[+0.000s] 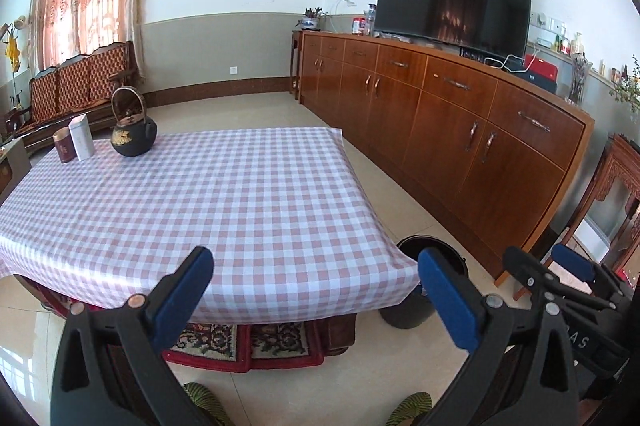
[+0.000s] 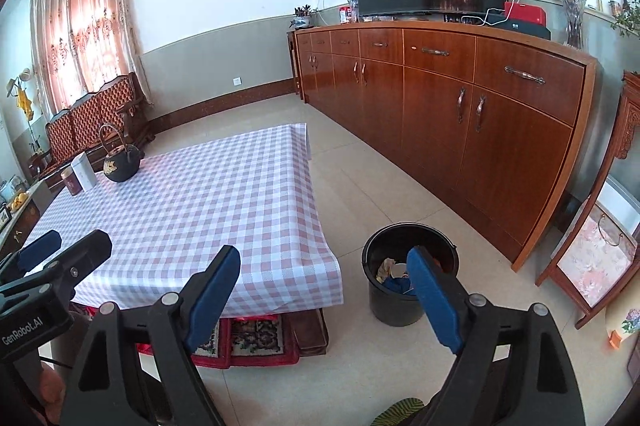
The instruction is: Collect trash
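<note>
right wrist view: round black plastic bin point(image 2: 400, 290) holds crumpled scraps; right gripper point(image 2: 324, 286), left gripper point(image 1: 316, 290) jaws apart, empty.

The tablecloth point(image 1: 248, 194) was checked pink and white. The bin point(image 2: 400, 290) was black, the trash point(image 2: 394, 276) in it tan, white and blue. The far kettle point(image 1: 132, 136) was black with gold marks, the tin point(image 1: 64, 146) dark red, the box point(image 1: 81, 138) white. The gripper pads point(image 2: 214, 290) were blue, the cabinet point(image 1: 460, 114) reddish brown.
</note>
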`<state>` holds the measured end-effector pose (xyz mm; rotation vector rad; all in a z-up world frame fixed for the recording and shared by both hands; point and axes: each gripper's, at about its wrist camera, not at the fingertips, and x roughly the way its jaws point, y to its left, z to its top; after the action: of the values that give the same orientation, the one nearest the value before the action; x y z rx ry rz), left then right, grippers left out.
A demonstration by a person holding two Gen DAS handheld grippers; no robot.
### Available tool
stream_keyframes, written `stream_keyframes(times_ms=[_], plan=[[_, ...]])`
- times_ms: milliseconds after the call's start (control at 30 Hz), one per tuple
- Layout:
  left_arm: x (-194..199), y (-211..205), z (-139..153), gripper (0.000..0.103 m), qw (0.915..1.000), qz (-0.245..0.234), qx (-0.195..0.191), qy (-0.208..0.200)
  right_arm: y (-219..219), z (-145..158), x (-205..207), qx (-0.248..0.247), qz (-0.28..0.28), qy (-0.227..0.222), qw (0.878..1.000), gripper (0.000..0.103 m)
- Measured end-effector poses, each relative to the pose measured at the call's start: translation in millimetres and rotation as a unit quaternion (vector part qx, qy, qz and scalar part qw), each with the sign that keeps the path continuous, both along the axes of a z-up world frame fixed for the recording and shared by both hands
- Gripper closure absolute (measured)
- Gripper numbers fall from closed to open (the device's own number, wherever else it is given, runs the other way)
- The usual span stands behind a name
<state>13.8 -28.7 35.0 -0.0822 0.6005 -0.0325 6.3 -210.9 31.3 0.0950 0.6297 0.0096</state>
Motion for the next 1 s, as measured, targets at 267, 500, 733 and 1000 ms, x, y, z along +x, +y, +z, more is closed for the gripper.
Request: stream_keyframes(times_ms=[267, 500, 733, 1000], plan=[[-2.4, 2.1, -7.8, 0.000, 0.9999, 0.005, -0.001, 0.015, -5.7, -6.1, 1.5, 0.008, -0.006, 0.009, 1.000, 0.016], [-5.0, 2.3, -5.9, 0.000, 0.9999, 0.009, 0.002, 0.013, -5.5, -8.2, 0.5, 0.011, -0.005, 0.010, 1.000, 0.016], [-4.5, 1.9, -6.5, 0.000, 0.9998, 0.011, 0.006, 0.016, -3.8, -10.2, 2.2, 0.011, -0.003, 0.014, 1.000, 0.016], [-4.5, 3.1, -7.4, 0.000, 0.9997, 0.013, 0.009, 0.016, -3.2, -9.9, 3.9, 0.012, -0.001, 0.014, 1.000, 0.016]])
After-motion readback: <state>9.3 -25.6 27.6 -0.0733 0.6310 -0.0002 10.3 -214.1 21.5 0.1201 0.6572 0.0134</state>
